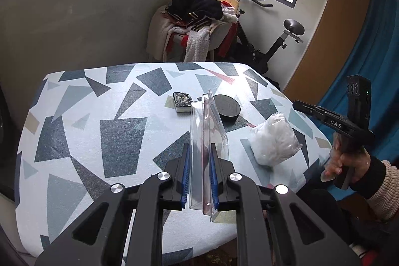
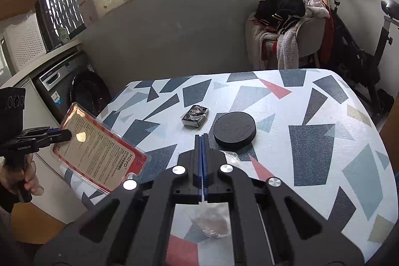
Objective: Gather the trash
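Observation:
My left gripper (image 1: 199, 146) is shut on a clear plastic blister package (image 1: 209, 121), held upright and edge-on above the table. In the right wrist view the same package (image 2: 99, 156) shows its printed card back, with the left gripper (image 2: 62, 135) clamped on its edge at the table's left side. My right gripper (image 2: 201, 136) is shut, with thin clear film of a plastic bag (image 2: 212, 221) pinched between its pads. That bag (image 1: 273, 141), stuffed with white material, hangs below the right gripper (image 1: 295, 104). A small black packet (image 2: 195, 116) lies mid-table.
A black round disc (image 2: 234, 130) lies beside the packet on the patterned tablecloth (image 2: 311, 141). A washing machine (image 2: 74, 89) stands left of the table. Behind the table are a chair piled with clothes (image 1: 197, 24) and an exercise bike (image 1: 274, 41).

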Tool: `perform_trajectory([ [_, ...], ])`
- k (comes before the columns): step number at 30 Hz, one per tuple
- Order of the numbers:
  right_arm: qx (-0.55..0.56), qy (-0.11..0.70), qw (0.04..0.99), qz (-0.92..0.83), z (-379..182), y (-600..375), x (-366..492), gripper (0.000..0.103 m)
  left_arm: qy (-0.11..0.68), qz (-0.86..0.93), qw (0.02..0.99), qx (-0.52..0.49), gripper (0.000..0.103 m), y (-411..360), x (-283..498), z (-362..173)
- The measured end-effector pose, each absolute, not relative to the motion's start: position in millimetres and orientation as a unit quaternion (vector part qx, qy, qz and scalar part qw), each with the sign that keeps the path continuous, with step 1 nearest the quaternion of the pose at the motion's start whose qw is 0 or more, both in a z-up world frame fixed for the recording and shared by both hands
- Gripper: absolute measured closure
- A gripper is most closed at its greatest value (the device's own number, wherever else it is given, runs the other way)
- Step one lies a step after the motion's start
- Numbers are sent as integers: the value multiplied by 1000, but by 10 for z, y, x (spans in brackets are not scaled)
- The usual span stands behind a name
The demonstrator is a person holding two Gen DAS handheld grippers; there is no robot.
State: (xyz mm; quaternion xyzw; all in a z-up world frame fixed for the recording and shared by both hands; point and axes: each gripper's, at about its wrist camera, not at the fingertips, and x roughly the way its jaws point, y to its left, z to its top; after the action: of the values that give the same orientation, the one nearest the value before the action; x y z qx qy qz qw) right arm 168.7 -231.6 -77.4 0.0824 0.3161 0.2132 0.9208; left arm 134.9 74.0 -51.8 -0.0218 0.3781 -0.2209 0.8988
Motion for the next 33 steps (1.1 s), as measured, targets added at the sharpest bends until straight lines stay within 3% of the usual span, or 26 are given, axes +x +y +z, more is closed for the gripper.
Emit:
perform_trajectory([
  [7,75,325,919,210,-756,-2362,1495,98,379,-225,897,-28,89,645,1098,-538],
  [13,76,383,899,200,-1176,-2357,1529,97,384,-219,897,-23,89,700,987,-585],
  [16,75,407,890,192,-1390,-2337,1545,91,387,-213,897,-25,89,763,985,-623],
  [18,78,419,884,191,-1504,-2323,1553,79,389,-210,897,-26,89,802,995,-649],
  [23,66,406,895,174,-1542,-2365,1502,78,387,-214,896,-34,89,833,984,-678],
  [24,61,402,898,167,-1523,-2395,1490,74,386,-216,896,-35,89,830,981,-682],
  [26,51,387,908,151,-1470,-2484,1460,54,386,-219,895,-35,89,819,977,-700],
  [27,51,378,914,142,-1436,-2545,1447,39,386,-221,895,-34,89,813,985,-710],
  [28,52,369,918,135,-1409,-2609,1436,32,386,-221,895,-33,89,804,989,-721],
  [31,50,369,922,110,-1401,-2779,1496,20,388,-224,893,-35,89,786,1008,-762],
  [33,51,374,921,93,-1448,-2884,1548,19,390,-225,892,-35,89,776,1016,-790],
])
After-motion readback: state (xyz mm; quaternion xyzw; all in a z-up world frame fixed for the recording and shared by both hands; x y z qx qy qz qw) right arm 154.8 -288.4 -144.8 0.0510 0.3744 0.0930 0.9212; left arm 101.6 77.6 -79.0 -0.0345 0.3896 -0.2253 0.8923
